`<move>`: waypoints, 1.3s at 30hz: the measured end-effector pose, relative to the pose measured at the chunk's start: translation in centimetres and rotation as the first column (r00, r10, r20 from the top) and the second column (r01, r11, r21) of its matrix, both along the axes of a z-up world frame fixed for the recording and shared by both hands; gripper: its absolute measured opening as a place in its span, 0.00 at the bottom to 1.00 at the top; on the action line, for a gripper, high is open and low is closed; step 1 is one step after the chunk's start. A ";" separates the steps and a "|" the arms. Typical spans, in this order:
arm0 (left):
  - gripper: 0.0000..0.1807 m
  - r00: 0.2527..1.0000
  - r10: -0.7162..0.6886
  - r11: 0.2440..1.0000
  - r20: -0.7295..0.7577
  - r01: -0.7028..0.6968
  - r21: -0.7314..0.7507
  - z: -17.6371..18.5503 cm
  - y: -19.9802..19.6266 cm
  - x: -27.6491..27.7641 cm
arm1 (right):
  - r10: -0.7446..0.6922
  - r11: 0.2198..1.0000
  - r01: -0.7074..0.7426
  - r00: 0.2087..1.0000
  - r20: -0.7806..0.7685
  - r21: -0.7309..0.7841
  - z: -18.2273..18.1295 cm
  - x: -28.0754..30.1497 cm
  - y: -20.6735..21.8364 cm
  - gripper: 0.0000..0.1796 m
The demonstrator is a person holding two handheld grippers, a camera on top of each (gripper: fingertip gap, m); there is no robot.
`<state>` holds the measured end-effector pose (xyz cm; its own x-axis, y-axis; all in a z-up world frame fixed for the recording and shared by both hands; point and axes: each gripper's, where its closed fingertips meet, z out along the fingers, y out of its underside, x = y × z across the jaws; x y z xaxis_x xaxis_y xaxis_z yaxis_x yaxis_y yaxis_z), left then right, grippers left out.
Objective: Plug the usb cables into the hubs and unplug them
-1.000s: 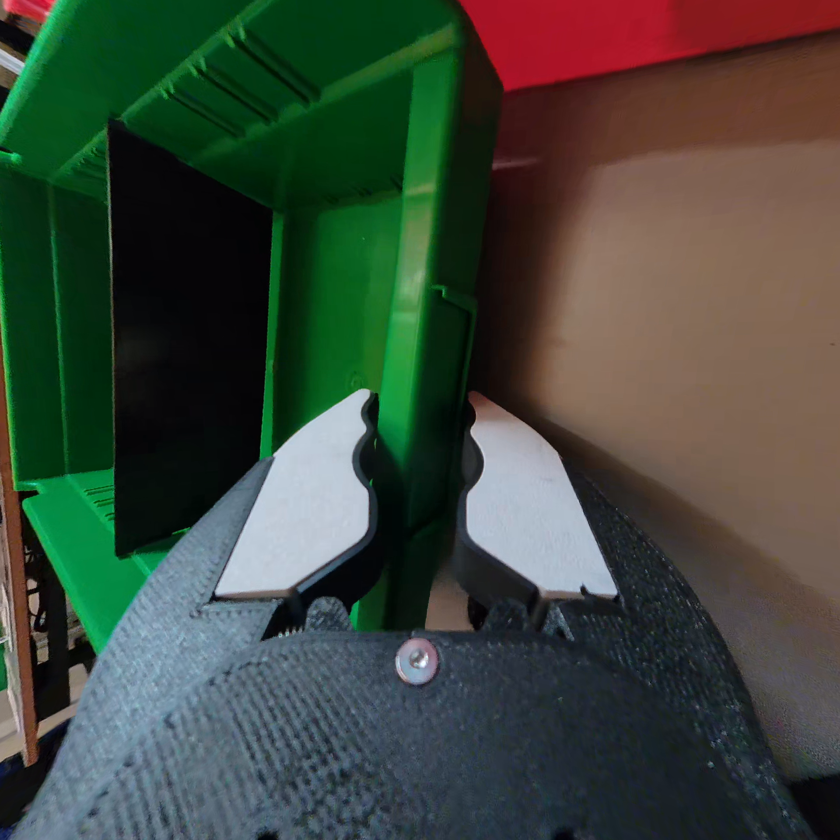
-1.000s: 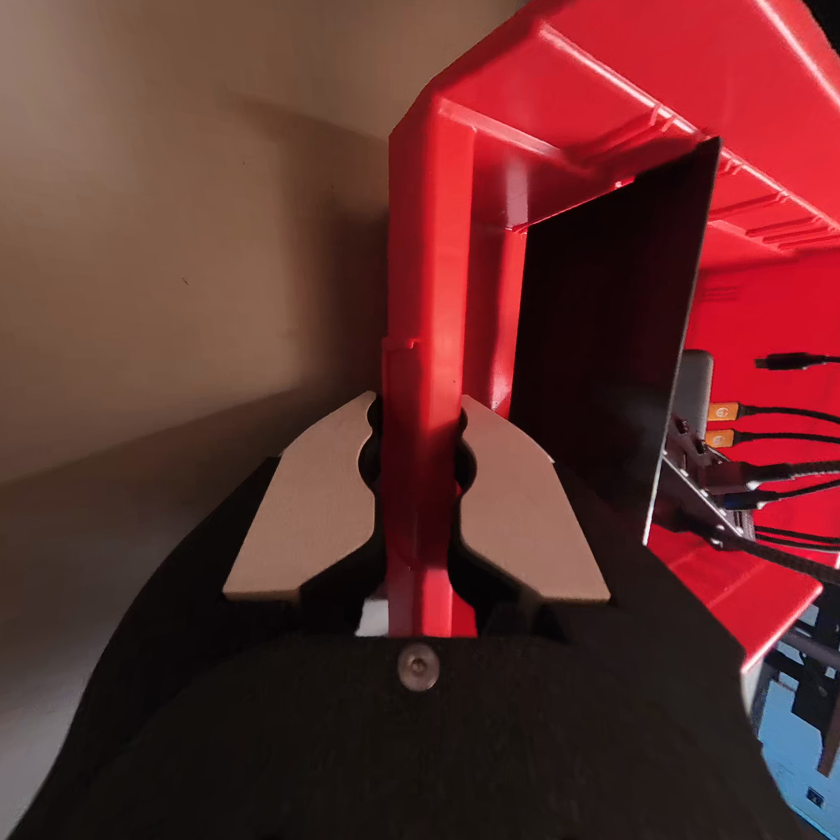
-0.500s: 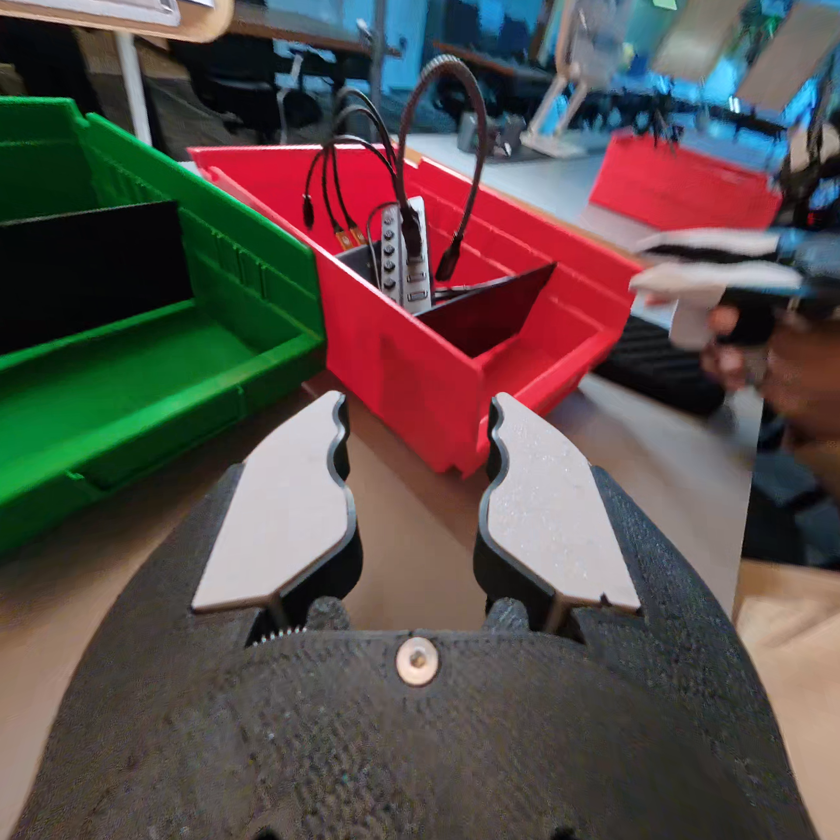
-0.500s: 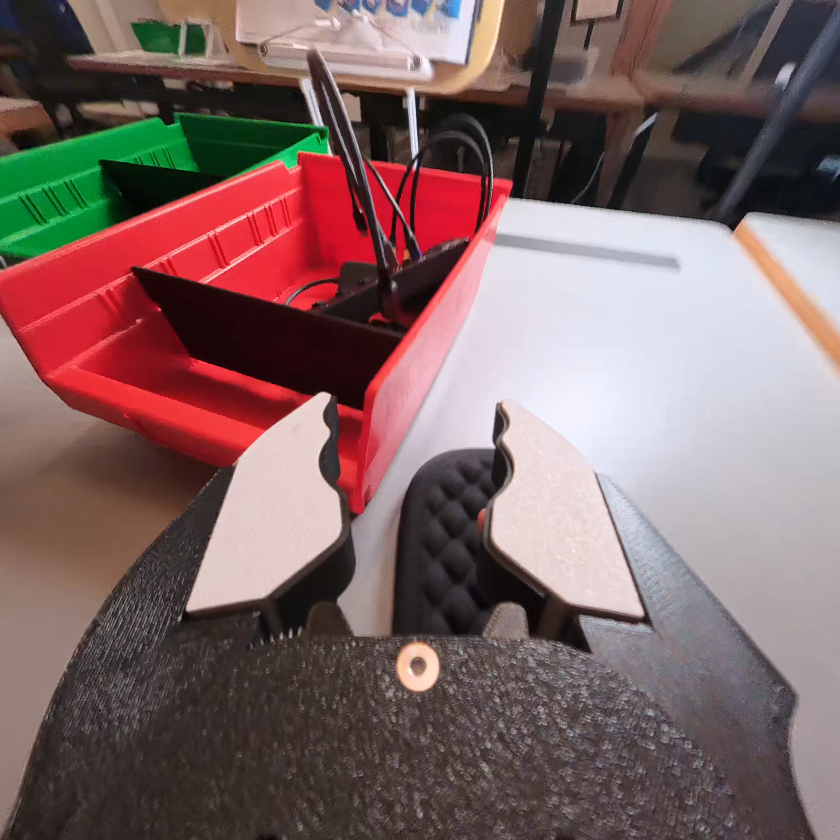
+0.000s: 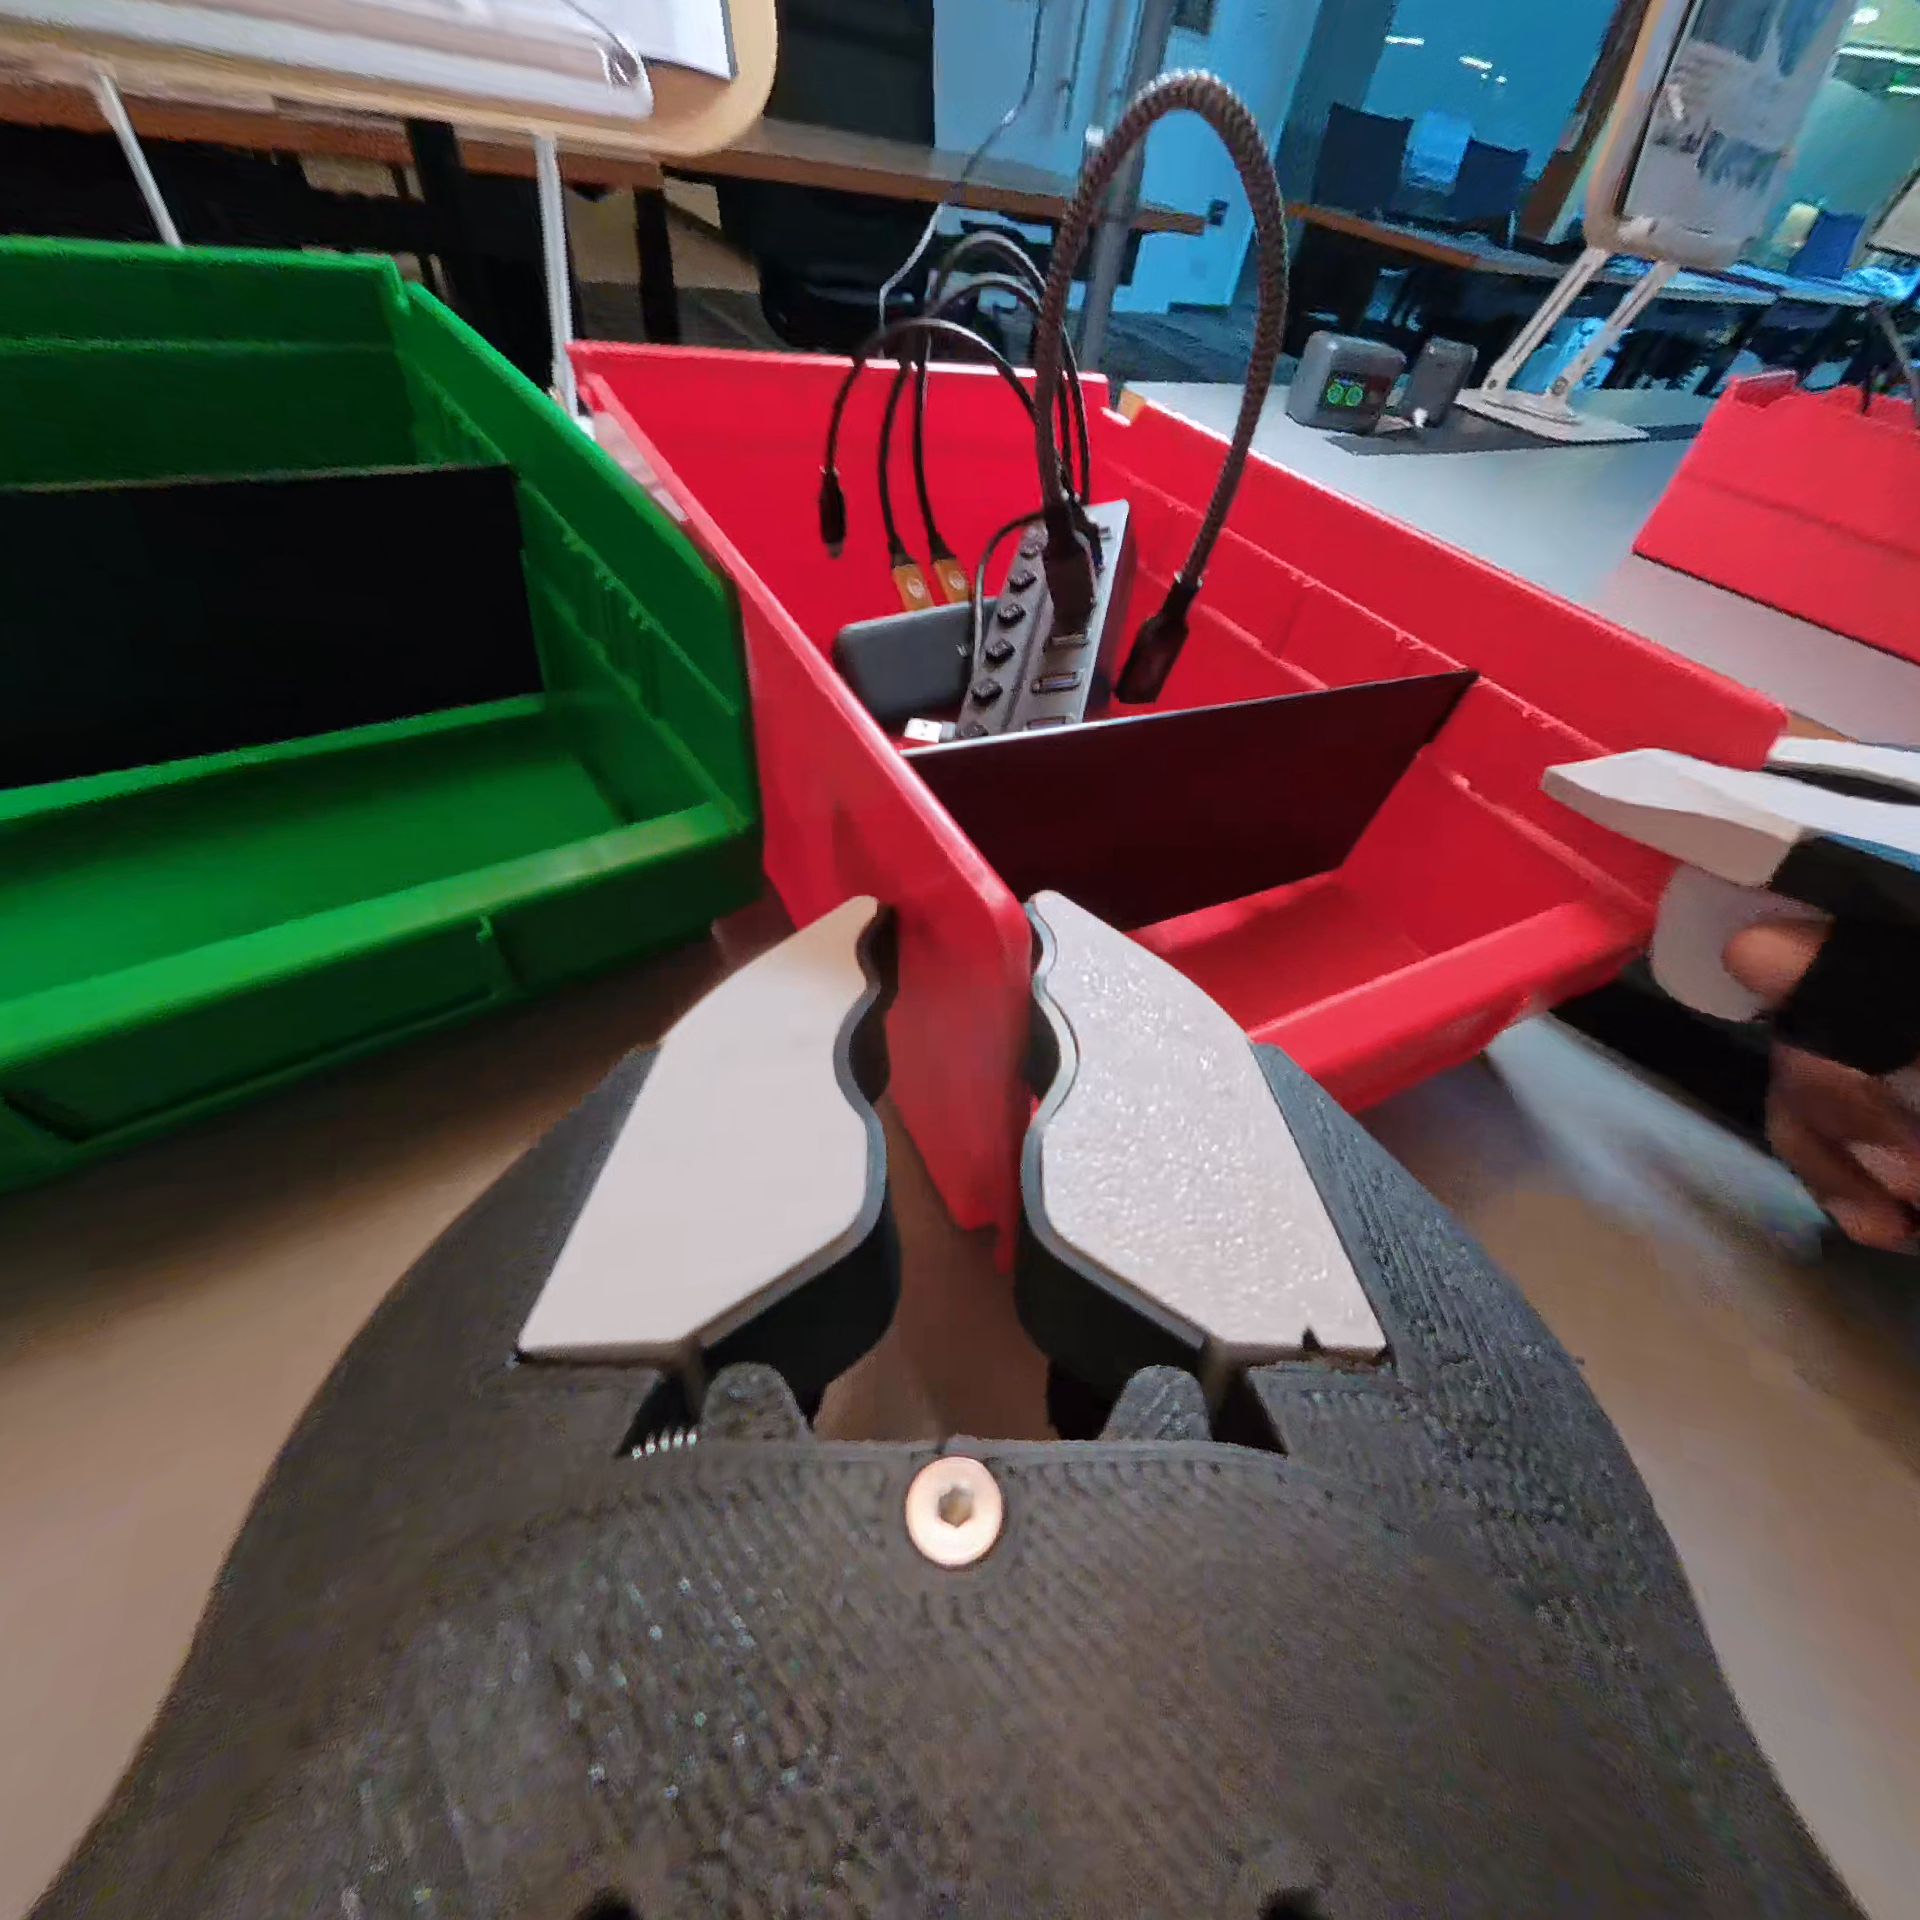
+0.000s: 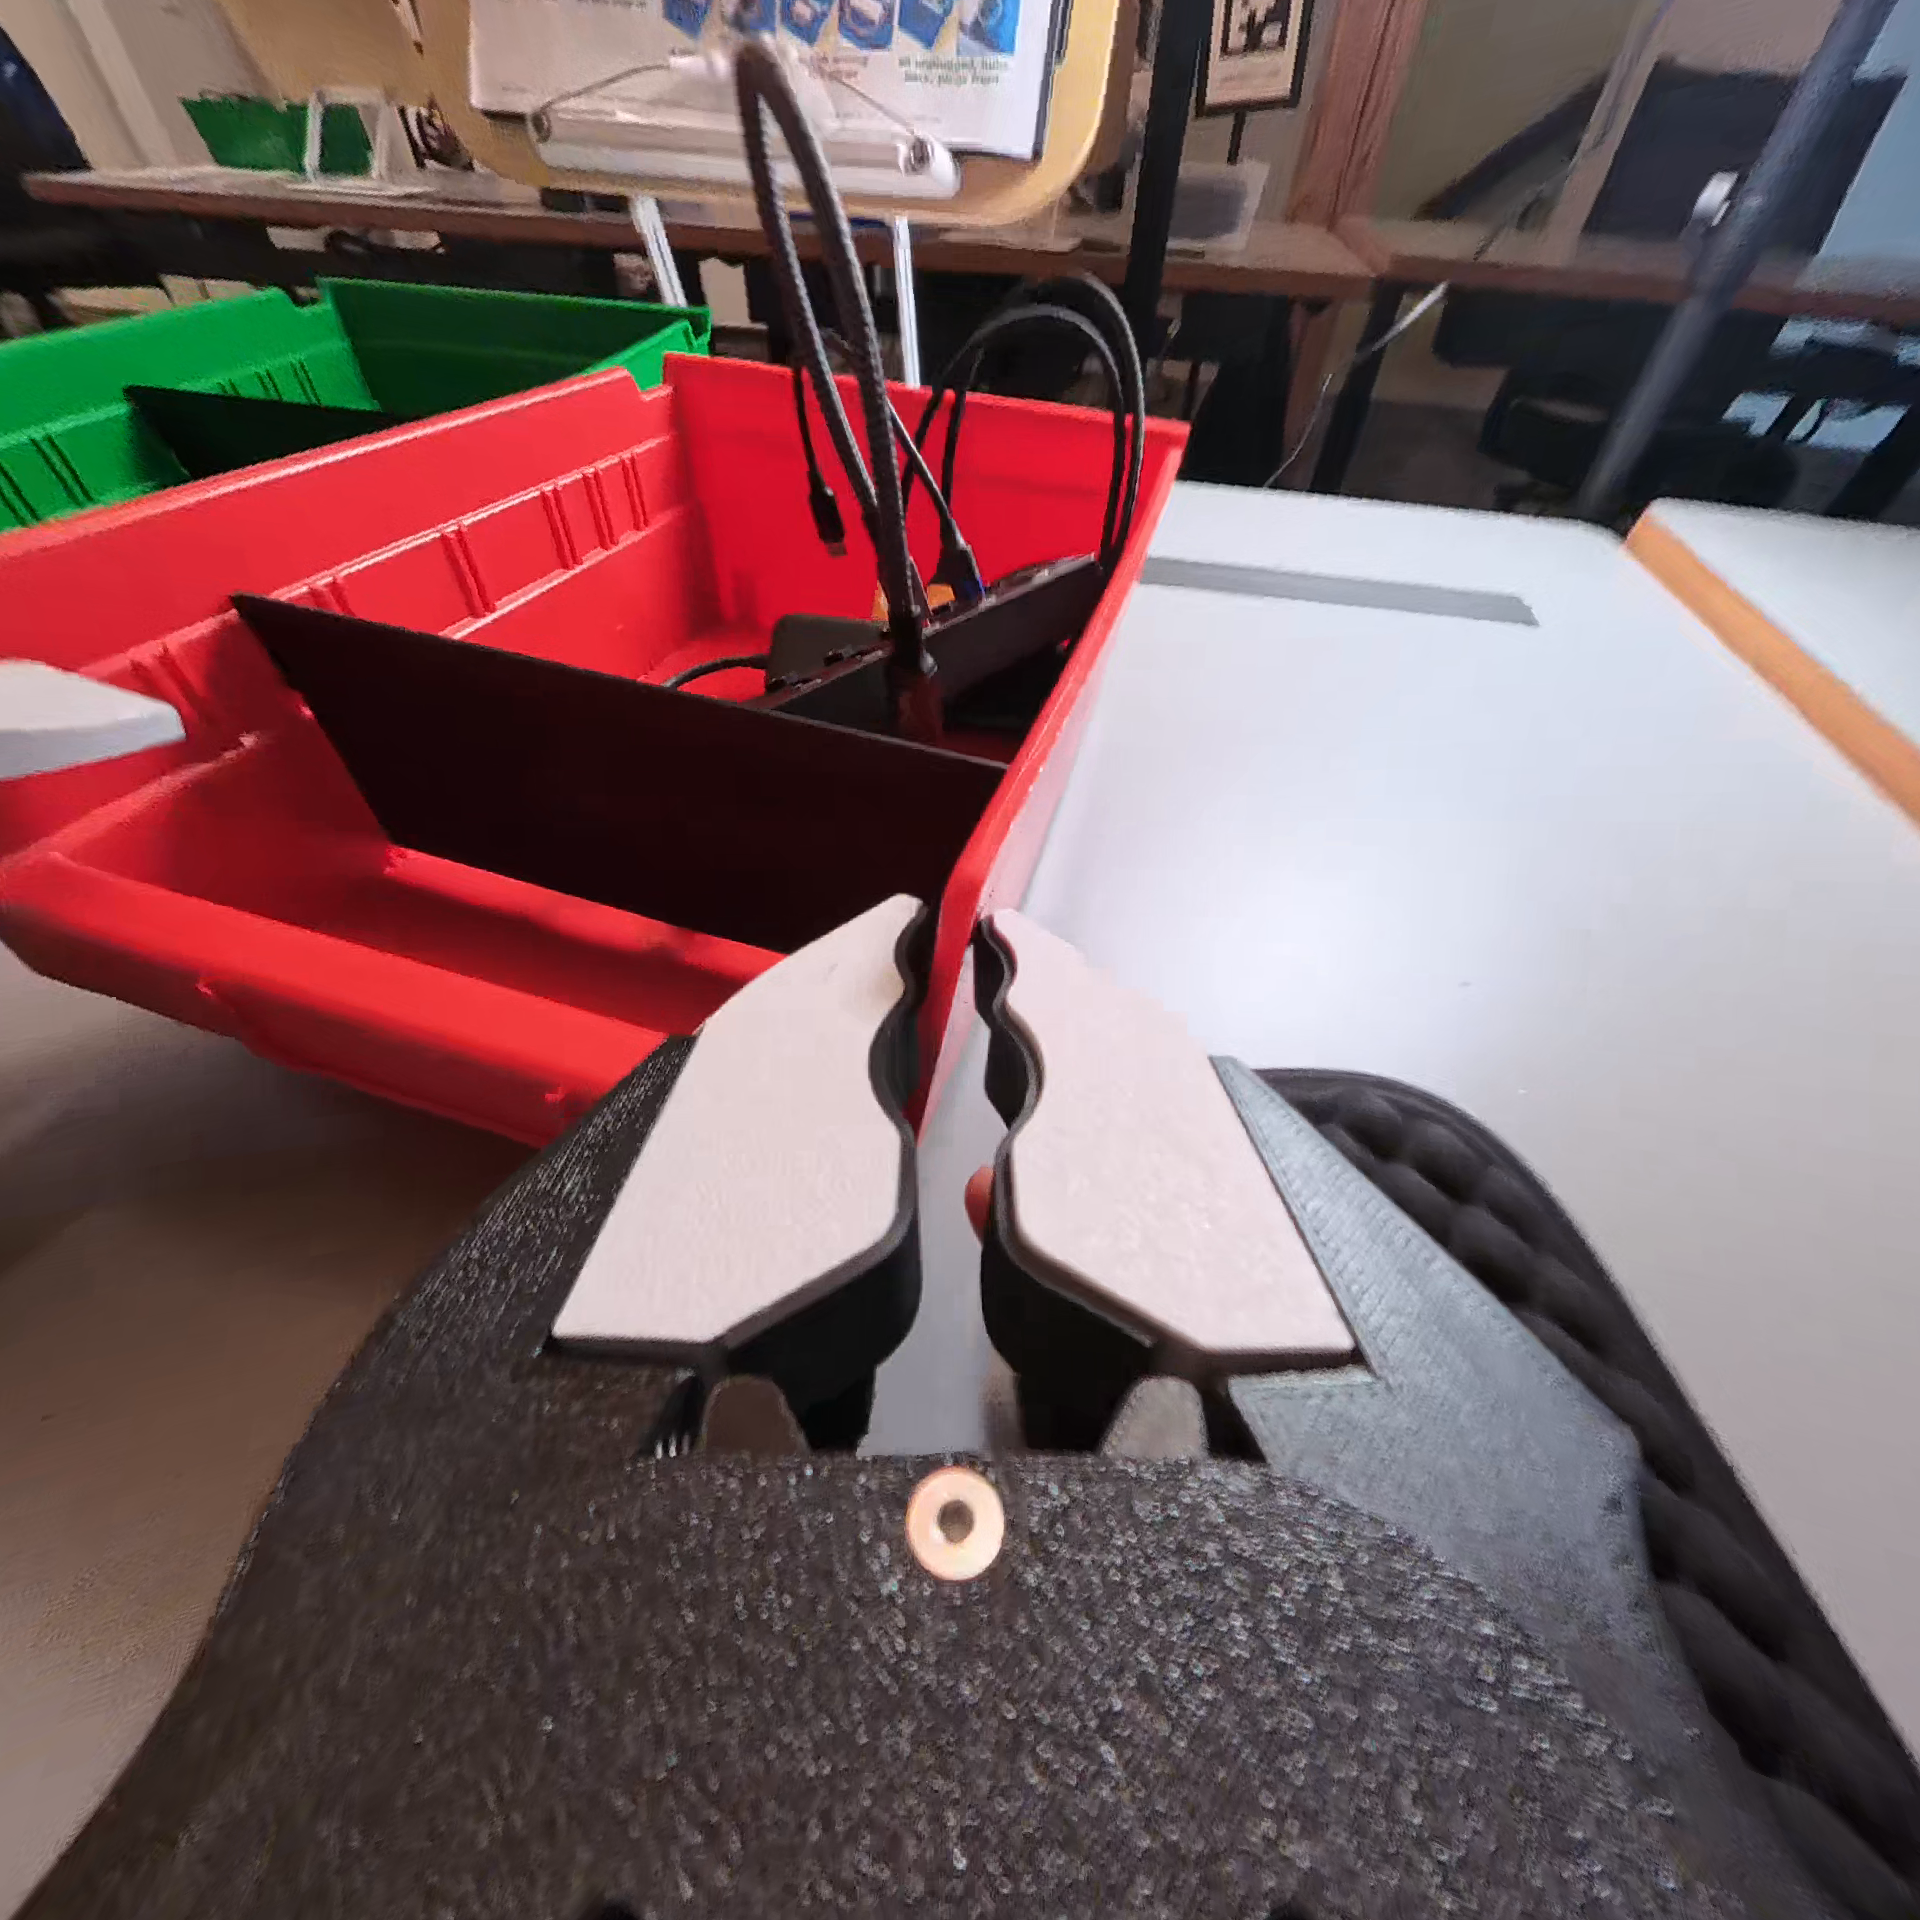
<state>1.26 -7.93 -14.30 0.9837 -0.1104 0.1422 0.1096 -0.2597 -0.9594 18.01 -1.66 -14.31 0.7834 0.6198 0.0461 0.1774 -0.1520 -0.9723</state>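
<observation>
A red bin stands on the table and holds a black USB hub, a dark grey hub and several black cables, some plugged in, some arching free. A black divider crosses the bin. My left gripper is shut on the bin's left wall at its near corner. My right gripper is shut on the right wall of the red bin near its front. The hub and cables lie behind the divider.
A green bin with a black divider stands left of the red bin, also in the right wrist view. A black quilted pad lies by my right gripper on the grey table. Another red bin stands far right.
One second ago my left gripper held the green bin's wall and my right the red bin's wall. Both then let go and opened. Now both have shut on the red bin's side walls.
</observation>
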 end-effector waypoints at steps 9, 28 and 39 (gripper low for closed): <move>0.09 0.996 -0.018 0.977 -0.084 0.035 0.209 10.7 -1.3 -0.2 | 0.051 0.978 -0.038 0.997 -0.060 0.207 11.2 0.1 -1.7 0.05; 0.05 0.800 0.573 0.804 -0.176 -0.508 0.308 20.1 -19.1 -22.9 | 0.588 0.796 -0.537 0.794 -0.151 0.279 18.4 -27.5 -12.1 0.06; 0.04 0.776 0.595 0.802 -0.212 -0.592 0.082 11.6 -22.1 -29.3 | 0.670 0.741 -0.669 0.730 -0.135 0.056 6.3 -33.8 -16.1 0.08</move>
<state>-28.08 -30.03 -2.66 0.8593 0.5054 -0.0787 0.0293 -0.2023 -0.9789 -15.83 -17.72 -7.98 0.1636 0.9862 -0.0255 0.0980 -0.0420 -0.9943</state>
